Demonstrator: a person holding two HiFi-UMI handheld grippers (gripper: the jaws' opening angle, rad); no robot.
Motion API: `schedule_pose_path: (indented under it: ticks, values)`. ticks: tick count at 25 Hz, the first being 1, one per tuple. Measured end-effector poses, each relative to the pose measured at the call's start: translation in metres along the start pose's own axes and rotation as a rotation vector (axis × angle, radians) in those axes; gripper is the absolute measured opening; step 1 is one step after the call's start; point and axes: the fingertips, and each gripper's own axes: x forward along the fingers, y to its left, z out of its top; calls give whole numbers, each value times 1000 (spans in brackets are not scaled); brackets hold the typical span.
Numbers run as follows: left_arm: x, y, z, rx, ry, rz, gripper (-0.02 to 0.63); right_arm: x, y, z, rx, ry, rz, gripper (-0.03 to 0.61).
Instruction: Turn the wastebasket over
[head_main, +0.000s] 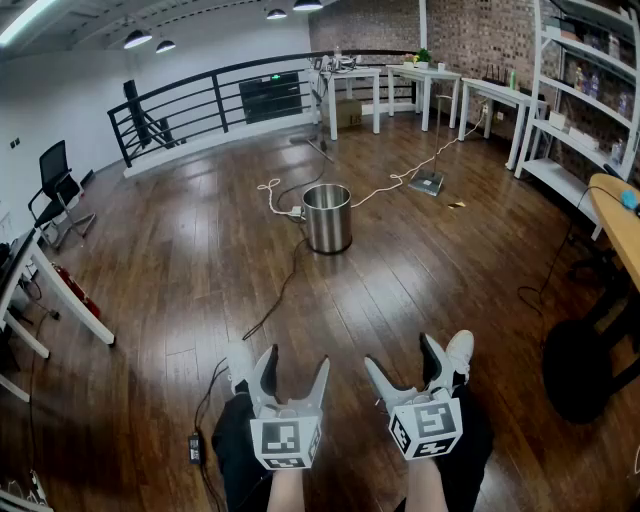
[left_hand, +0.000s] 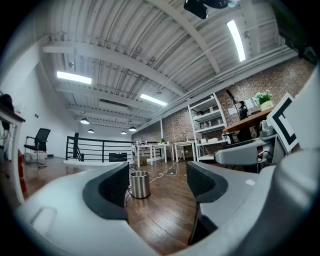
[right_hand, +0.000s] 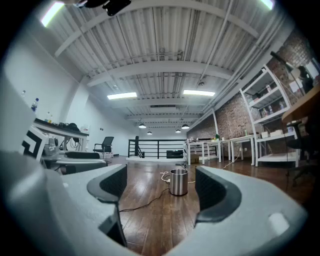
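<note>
1 broad wooden floor (head_main: 150, 250) fills most of the head view. The steel wastebasket (head_main: 327, 217) stands upright on it with its open mouth up, in the middle of the room, far ahead of both grippers and well apart from them. The left gripper (head_main: 295, 360) sits near, low in the head view, its 2 jaws spread wide with nothing between them. The right gripper (head_main: 400, 355), just beside it on the right, is also wide apart and empty. A white cable (head_main: 272, 190) lies coiled just left of the wastebasket, and a thin black cable (head_main: 278, 293) trails from there toward the near side.
</note>
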Motion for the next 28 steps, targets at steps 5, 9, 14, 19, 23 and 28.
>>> schedule_pose_path:
  ticks: [5, 9, 14, 19, 23, 28]
  values:
    - [86, 38, -2, 3, -32, 30, 385, 89, -27, -2, -8, -7, 19, 414]
    - [128, 66, 2, 17, -32, 43, 385, 146, -41, 8, 3, -1, 29, 414]
    - [200, 102, 15, 80, -31, 52, 385, 218, -49, 41, -18, -47, 51, 414]
    - [288, 125, 28, 49, -63, 24, 383, 298, -77, 52, -61, -47, 52, 414]
    - [363, 141, 46, 51, -92, 6, 383, 363, -104, 74, -93, -61, 62, 414]
    - [454, 166, 54, 92, -131, 9, 383, 447, -135, 94, -137, -112, 101, 414]
